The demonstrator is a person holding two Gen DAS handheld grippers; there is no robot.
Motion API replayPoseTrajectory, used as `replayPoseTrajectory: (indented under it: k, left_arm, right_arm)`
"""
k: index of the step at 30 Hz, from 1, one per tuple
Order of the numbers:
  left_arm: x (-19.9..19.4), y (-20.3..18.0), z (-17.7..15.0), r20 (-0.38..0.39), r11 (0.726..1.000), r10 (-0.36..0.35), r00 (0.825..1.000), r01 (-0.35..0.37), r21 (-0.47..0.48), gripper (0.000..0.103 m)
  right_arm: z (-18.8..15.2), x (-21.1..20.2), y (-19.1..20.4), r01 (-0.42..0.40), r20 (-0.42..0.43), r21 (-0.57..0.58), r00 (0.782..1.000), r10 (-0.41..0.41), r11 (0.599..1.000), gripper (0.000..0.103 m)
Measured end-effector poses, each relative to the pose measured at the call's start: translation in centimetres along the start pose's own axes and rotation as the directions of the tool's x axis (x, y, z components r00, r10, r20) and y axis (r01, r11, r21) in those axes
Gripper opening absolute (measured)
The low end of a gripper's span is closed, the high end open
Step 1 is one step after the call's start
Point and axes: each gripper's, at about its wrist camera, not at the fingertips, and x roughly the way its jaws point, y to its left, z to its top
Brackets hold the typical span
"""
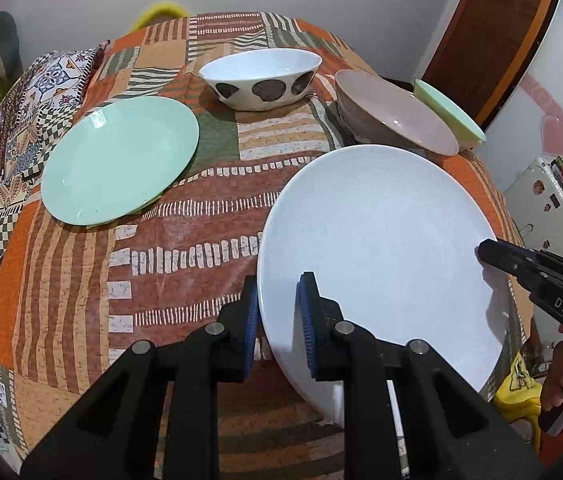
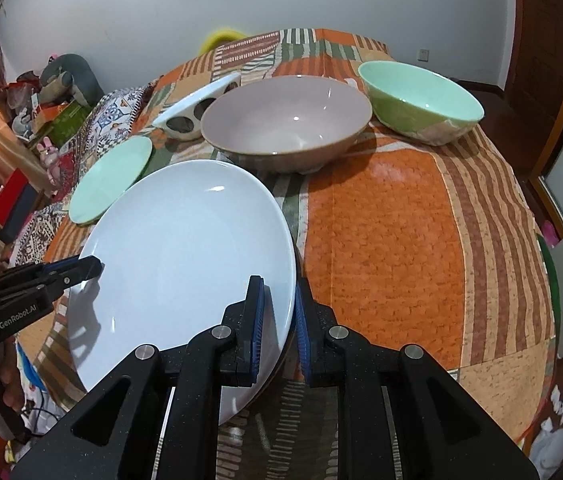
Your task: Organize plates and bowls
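1. Holding the white plate [image 1: 381, 240] by opposite rims, left gripper [image 1: 277, 312] and right gripper [image 2: 279, 312] both clamped on it, low over the table [image 2: 381, 220].
2. Glazed ceramic, probably slippery and breakable, so rim grips seem safest.

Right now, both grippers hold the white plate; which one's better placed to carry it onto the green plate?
Left, probably. The left gripper grips the white plate on the rim nearer the green plate; the right gripper holds the far rim.

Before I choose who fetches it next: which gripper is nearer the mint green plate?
Left. The left gripper clamps the white plate's rim on the side facing the mint green plate; the right gripper clamps the opposite rim, farther away.
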Motion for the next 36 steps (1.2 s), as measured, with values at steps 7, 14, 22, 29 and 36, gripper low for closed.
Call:
replayPoseTrajectory:
  k: [7,14,22,29,36]
  left_arm:
    - [0.1,-0.2,-0.1,0.003,1.000,0.008,1.000,-0.008,0.020,0.020]
    - [0.1,-0.5,-0.2,0.012,0.999,0.026,1.000,-0.027,0.032,0.020]
    - [-1.9,-0.2,0.0,0.070,0.999,0.031,0.997,-0.034,0.040,0.020]
    - [-5.0,0.3,0.5,0.132,0.997,0.038,0.991,-0.046,0.055,0.023]
    - [-9.8,3.2,1.8,0.246,0.996,0.086,0.965,-0.093,0.017,0.044]
  right_arm:
    - [0.1,0.2,0.5,0.026,0.007,-0.016,1.000,-0.026,1.000,0.016]
    - [-0.1,-0.1,1.7,0.090,0.035,-0.082,0.996,-0.087,0.993,0.017]
    - [0.5,-0.6,2.1,0.071,0.043,-0.092,0.997,-0.067,0.993,0.021]
    - [1.6,-2.7,3.3,0.048,0.100,-0.105,0.994,-0.037,0.993,0.028]
    - [4.3,-5.0,6.5,0.006,0.208,-0.174,0.978,0.031,0.985,0.046]
